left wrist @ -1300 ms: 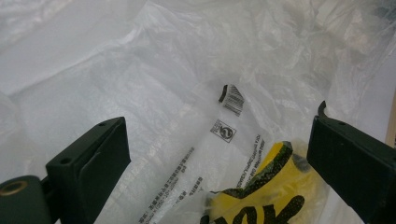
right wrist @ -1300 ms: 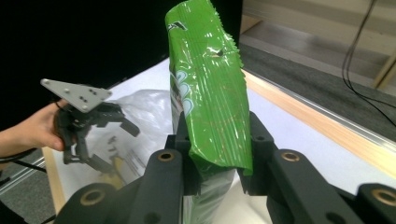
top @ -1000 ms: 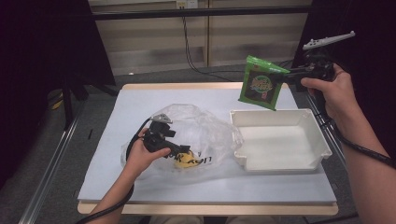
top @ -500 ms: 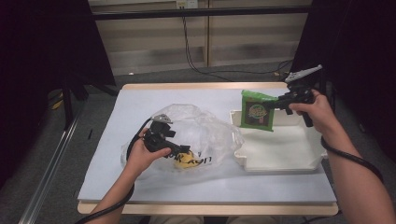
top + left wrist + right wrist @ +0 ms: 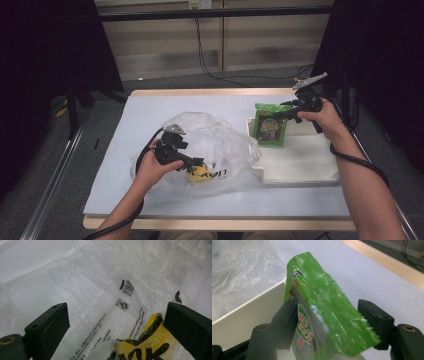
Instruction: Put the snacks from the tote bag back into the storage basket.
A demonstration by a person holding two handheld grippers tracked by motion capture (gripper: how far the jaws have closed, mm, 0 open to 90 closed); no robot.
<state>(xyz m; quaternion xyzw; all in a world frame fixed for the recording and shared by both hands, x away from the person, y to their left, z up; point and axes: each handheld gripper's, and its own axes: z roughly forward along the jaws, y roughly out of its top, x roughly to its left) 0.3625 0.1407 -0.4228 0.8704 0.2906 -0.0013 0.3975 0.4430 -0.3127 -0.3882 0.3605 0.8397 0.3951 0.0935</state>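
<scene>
Black jaws of the right gripper stand apart in the right gripper view, with the green crinkled snack packet between them. One jaw presses the packet's printed face; the other sits off its serrated edge with a gap showing. Whether the packet is truly clamped cannot be told from this. From the high view the packet hangs upright over the near-left corner of the shallow white rectangular tray, top seam up. The right hand wraps the gripper handle from behind, forearm reaching in from the lower right, wrist raised above the tray. A black cable runs down along the forearm.

The left gripper has its jaws spread wide in the left gripper view, nothing between them but the crumpled clear plastic bag lying beneath. A yellow-and-black printed item shows through the bag film, close to the right-hand jaw. Barcode and small printed text sit on the film. In the high view the left hand grips the handle low over the bag, forearm coming up from the bottom edge, jaws pointing right toward the yellow item.

The bag lies mid-table on the white tabletop, its right edge touching the tray's left wall.
</scene>
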